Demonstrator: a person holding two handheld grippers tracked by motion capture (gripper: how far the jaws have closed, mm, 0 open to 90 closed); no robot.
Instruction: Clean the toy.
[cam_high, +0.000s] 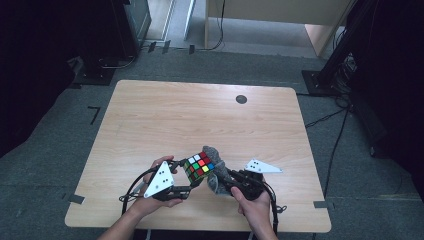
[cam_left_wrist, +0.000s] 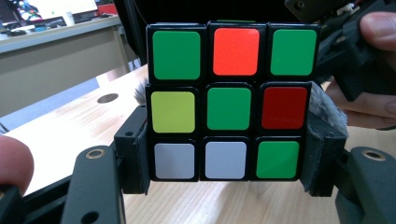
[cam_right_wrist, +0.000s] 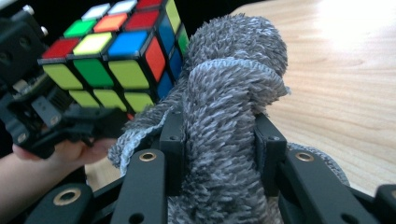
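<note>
While the left tongs (cam_high: 187, 181) pinch the cube (cam_high: 199, 167), the right tongs (cam_high: 223, 184) pinch a cloth (cam_high: 214, 170) against it above the bench (cam_high: 200, 120).

Scrambled cube (cam_high: 199, 167) against bunched grey cloth (cam_high: 216, 172)

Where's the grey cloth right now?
The grey cloth is clamped in the right claw, pressed against the puzzle cube near the table's front edge.
</note>
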